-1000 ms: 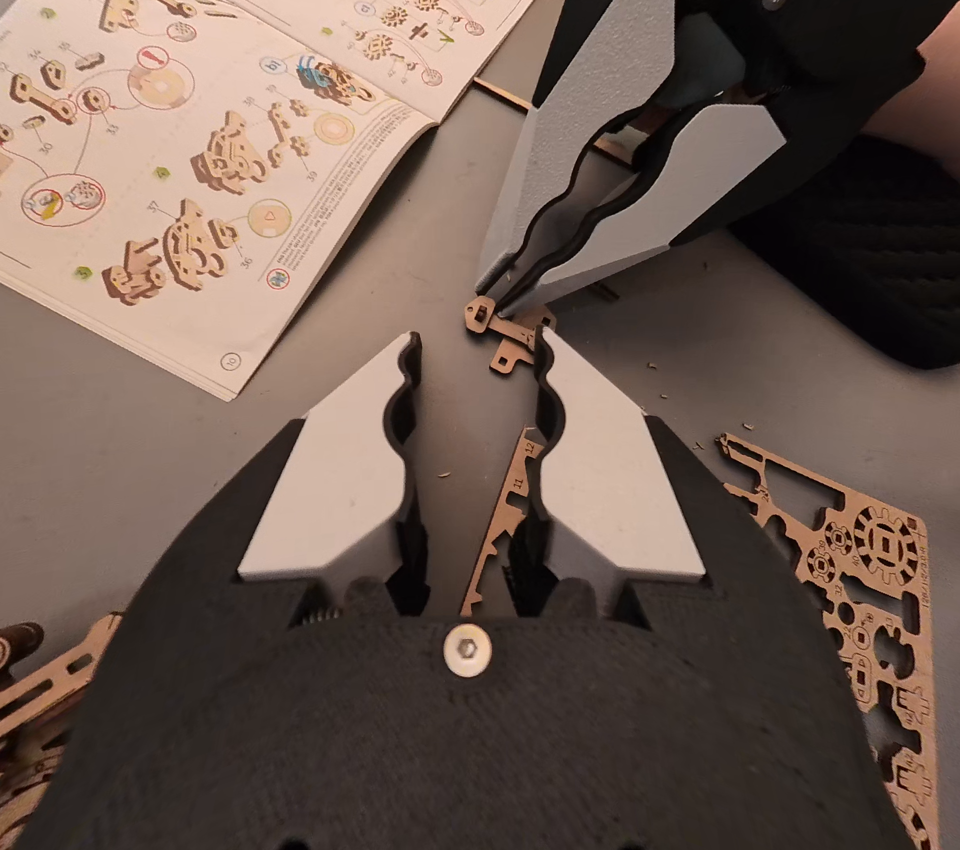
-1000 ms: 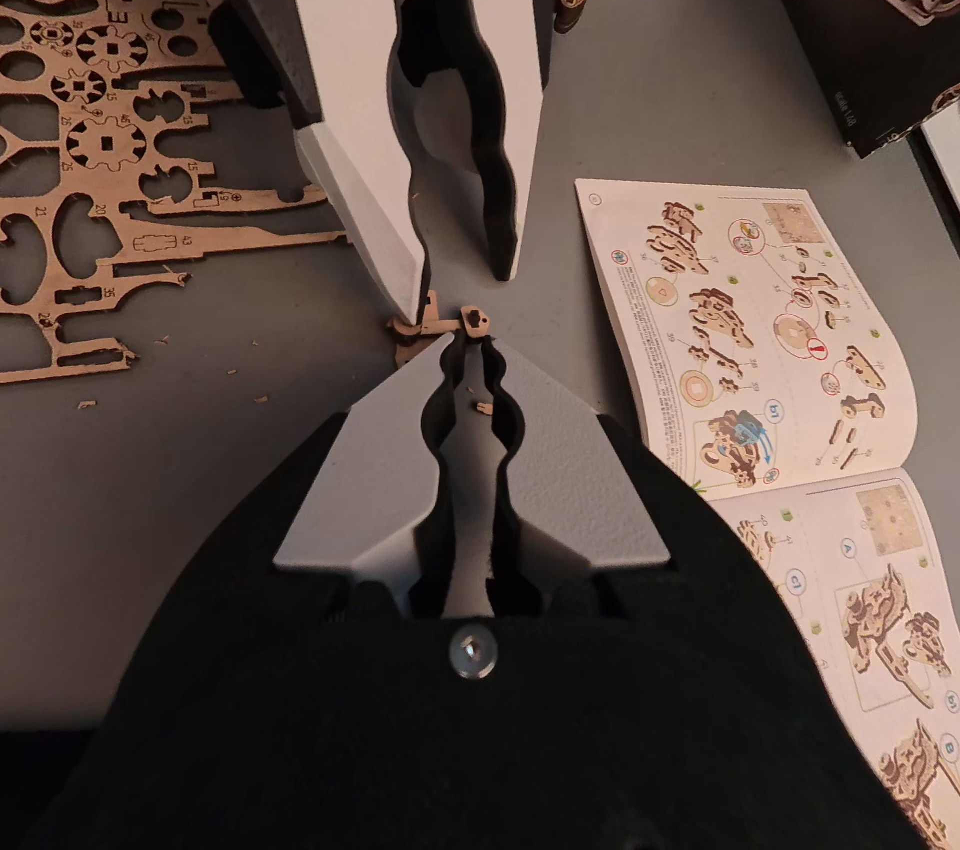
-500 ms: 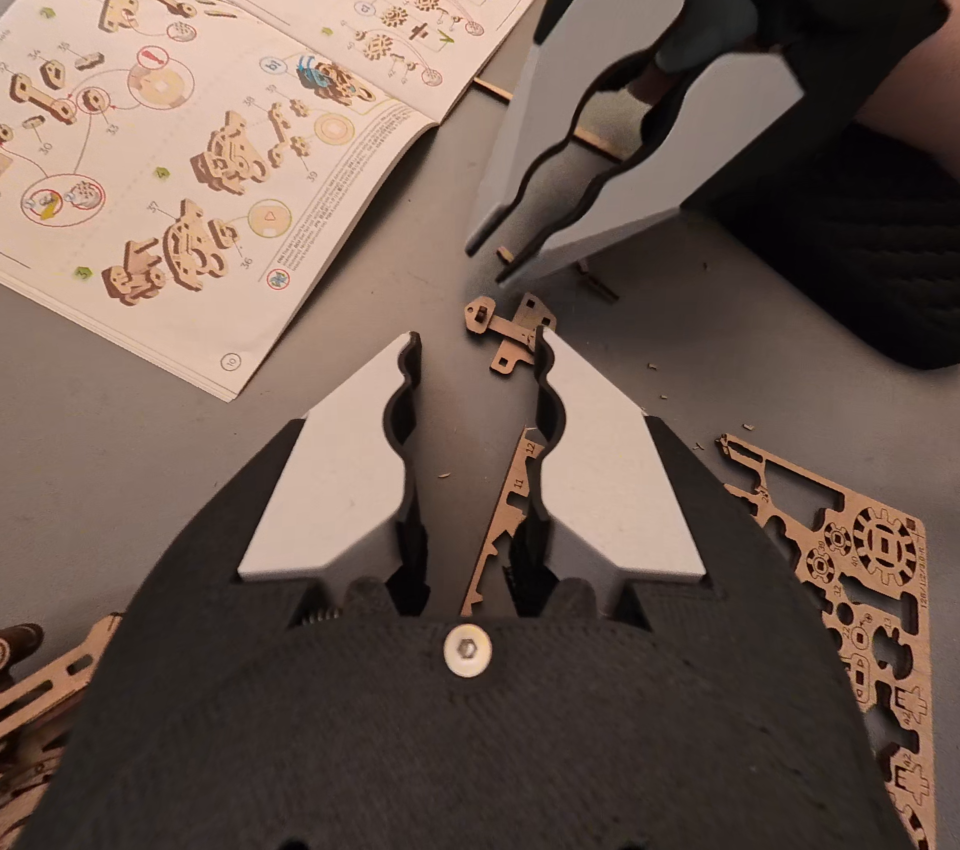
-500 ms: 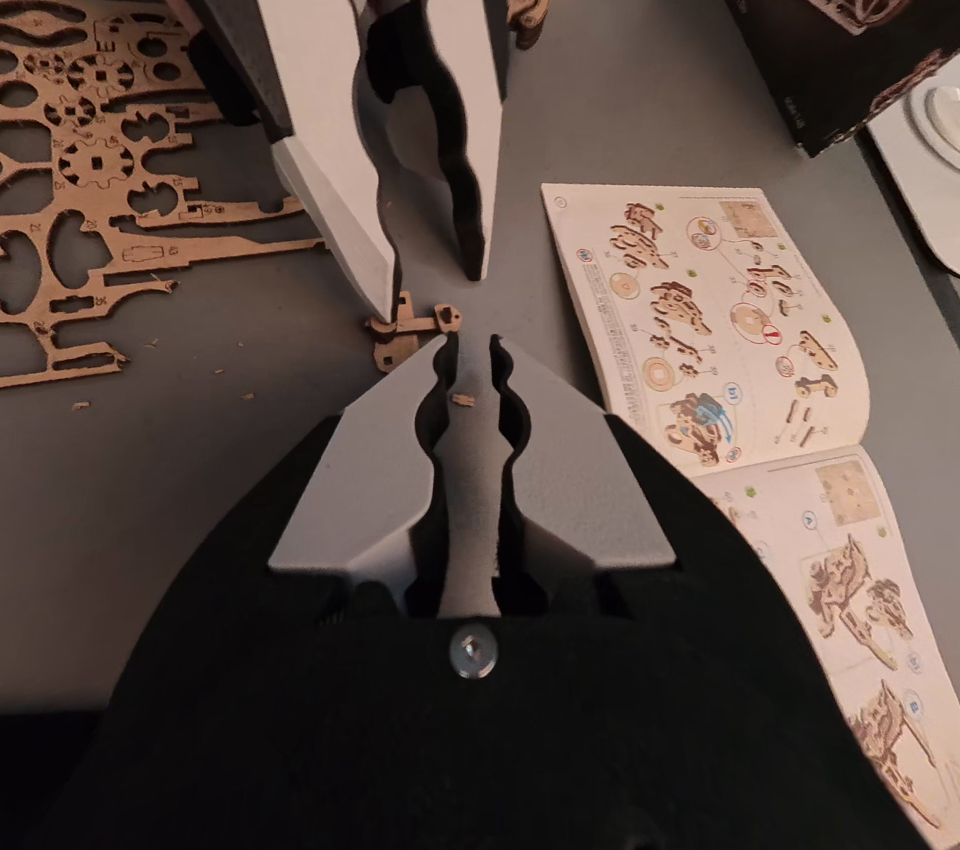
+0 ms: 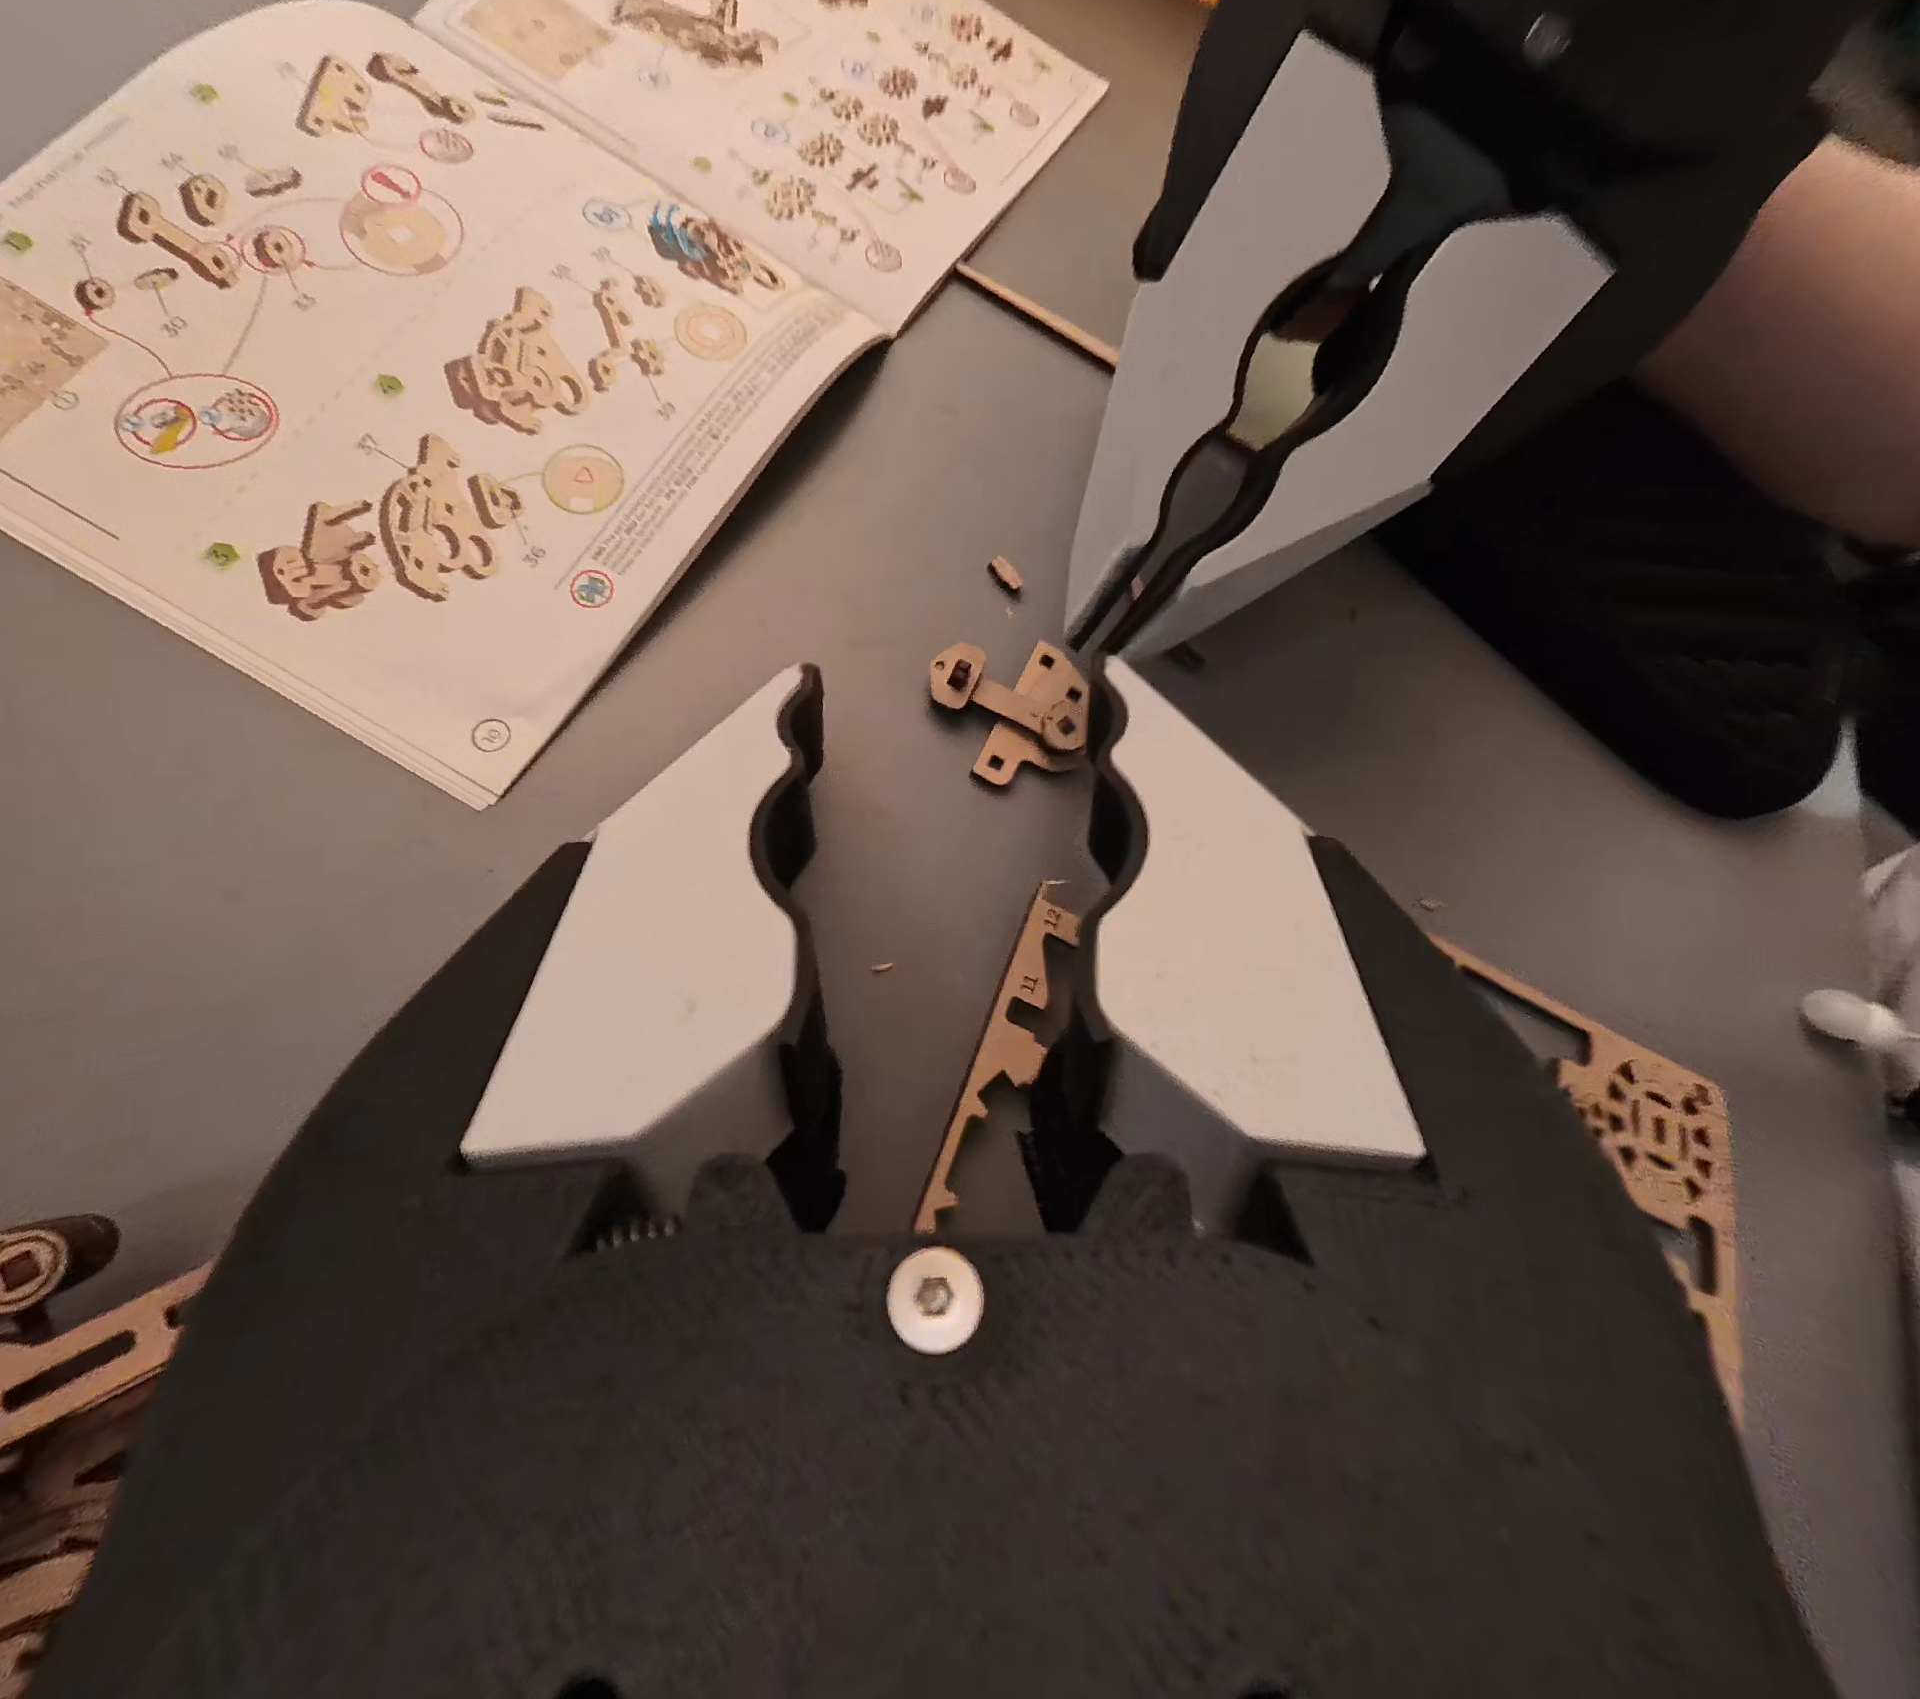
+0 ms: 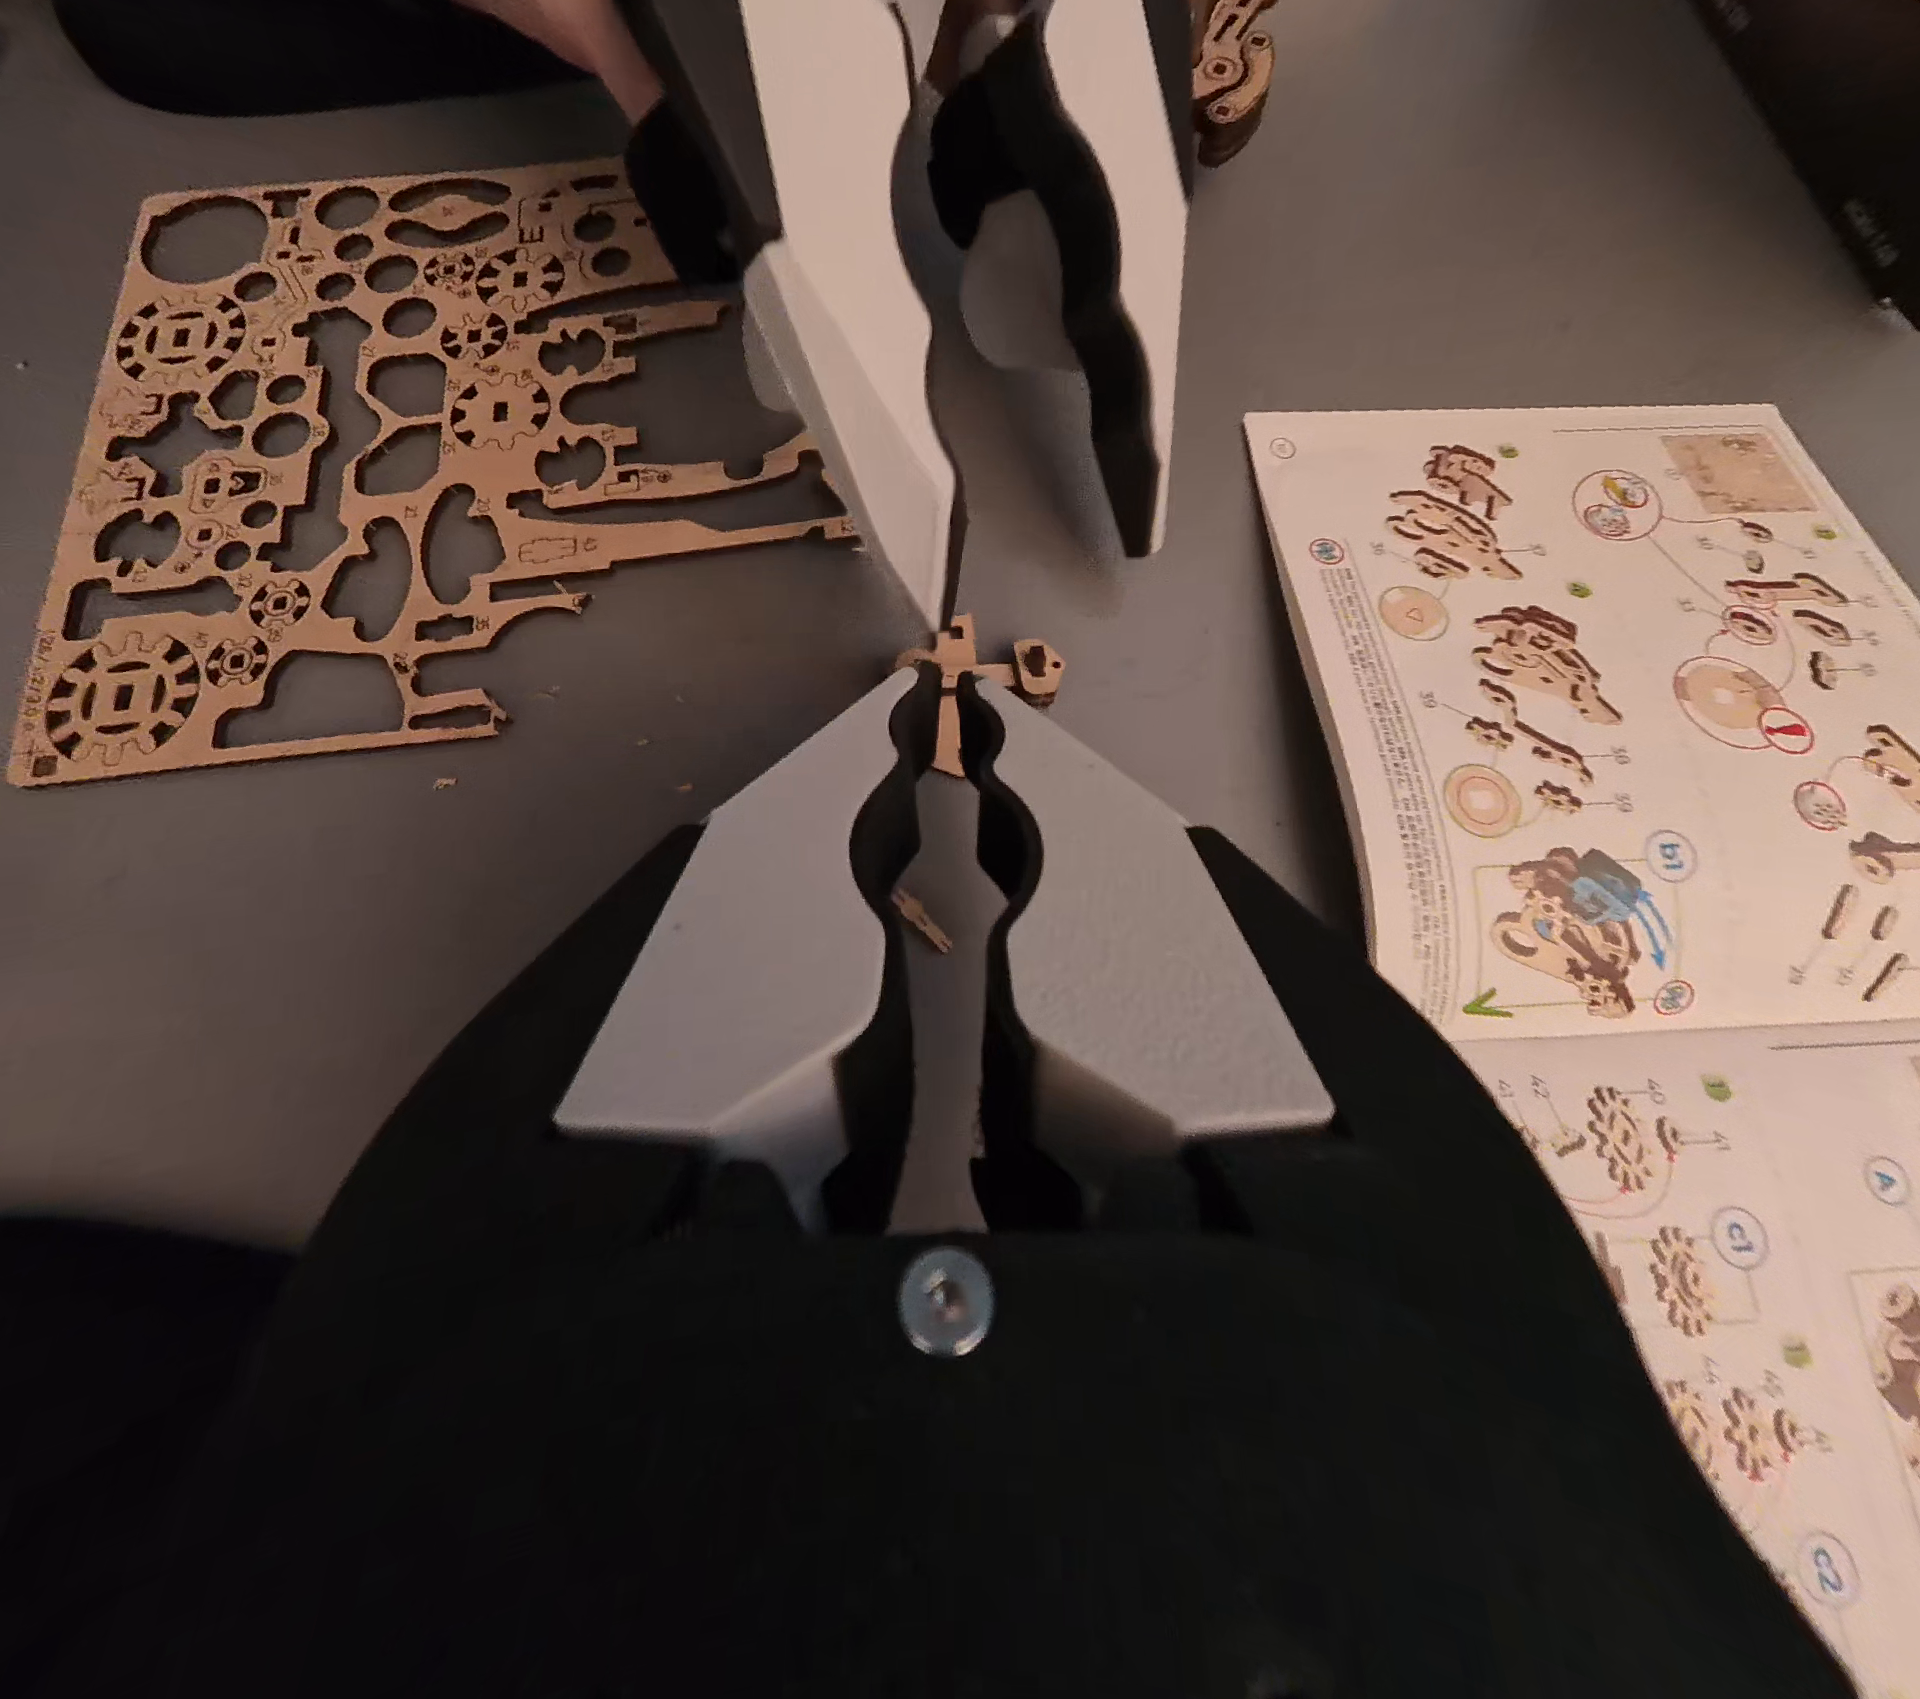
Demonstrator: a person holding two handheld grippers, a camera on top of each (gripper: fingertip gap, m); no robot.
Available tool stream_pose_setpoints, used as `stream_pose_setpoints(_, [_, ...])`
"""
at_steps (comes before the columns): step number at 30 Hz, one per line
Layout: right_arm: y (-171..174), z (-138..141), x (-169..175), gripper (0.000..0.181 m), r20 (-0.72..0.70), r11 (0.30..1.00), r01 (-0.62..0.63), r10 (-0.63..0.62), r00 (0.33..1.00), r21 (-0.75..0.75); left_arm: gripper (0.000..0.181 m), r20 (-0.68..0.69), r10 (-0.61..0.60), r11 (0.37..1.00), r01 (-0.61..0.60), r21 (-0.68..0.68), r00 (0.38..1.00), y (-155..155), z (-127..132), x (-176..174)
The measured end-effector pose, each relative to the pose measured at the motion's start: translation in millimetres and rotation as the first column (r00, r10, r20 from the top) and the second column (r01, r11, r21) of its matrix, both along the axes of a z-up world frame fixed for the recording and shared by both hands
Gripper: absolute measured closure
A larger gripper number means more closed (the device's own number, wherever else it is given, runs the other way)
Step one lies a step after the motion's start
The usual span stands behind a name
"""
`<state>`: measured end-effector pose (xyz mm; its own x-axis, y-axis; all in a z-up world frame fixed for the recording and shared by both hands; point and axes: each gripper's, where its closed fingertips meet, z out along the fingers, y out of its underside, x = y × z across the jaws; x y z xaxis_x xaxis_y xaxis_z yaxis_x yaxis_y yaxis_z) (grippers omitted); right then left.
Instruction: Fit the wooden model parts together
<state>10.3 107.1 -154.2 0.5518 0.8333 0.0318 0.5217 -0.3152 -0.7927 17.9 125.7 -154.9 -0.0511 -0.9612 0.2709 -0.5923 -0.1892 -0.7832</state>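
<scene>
Between the nearest tips in the right wrist view sits the small flat tan wooden lever piece (image 6: 971, 681), and the right gripper (image 6: 943, 699) has its jaws pinched down narrow on one arm of it. That gripped arm runs along the fingers towards the camera; the crossbar runs left to right, ending in a little lug on the right. The piece lies low over the grey tabletop (image 6: 520, 922), and I cannot tell whether it is lifted or resting. A tiny wooden peg (image 6: 922, 915) lies loose on the table under the right gripper's fingers.

Just beyond, the left gripper (image 6: 1039, 579) comes down from the far side, jaws wide, holding nothing, its left finger tip touching the piece's far edge. So the right one is nearer and has it. In the left wrist view the piece (image 5: 1013, 707) lies just right of the jaw gap.

Further out lie the punched-out plywood parts sheet (image 6: 312, 486) on the left and the open white instruction booklet (image 6: 1621, 714) on the right. The grip contact itself is hidden by black pads.
</scene>
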Motion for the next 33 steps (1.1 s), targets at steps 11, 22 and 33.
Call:
stream_pose_setpoints(11, [-6, -6, -12, 0.165, 0.022, 0.997, -0.074, 0.073, 0.997, 0.018, 0.14, 0.115, 0.036, 0.998, -0.04, 0.039, 0.993, 9, 24, -2])
stream_pose_setpoints(22, [-1, -10, -10, 0.166, 0.04, 0.994, -0.102, 0.101, 0.994, 0.028, 0.142, 0.124, 0.015, 0.994, -0.028, 0.108, 0.992, 7, 24, 2])
stream_pose_setpoints(33, [-3, -10, -14, 0.167, 0.052, 0.988, -0.139, 0.136, 0.989, 0.061, 0.142, 0.119, 0.015, 0.994, -0.028, 0.11, 0.993, 7, 23, 2])
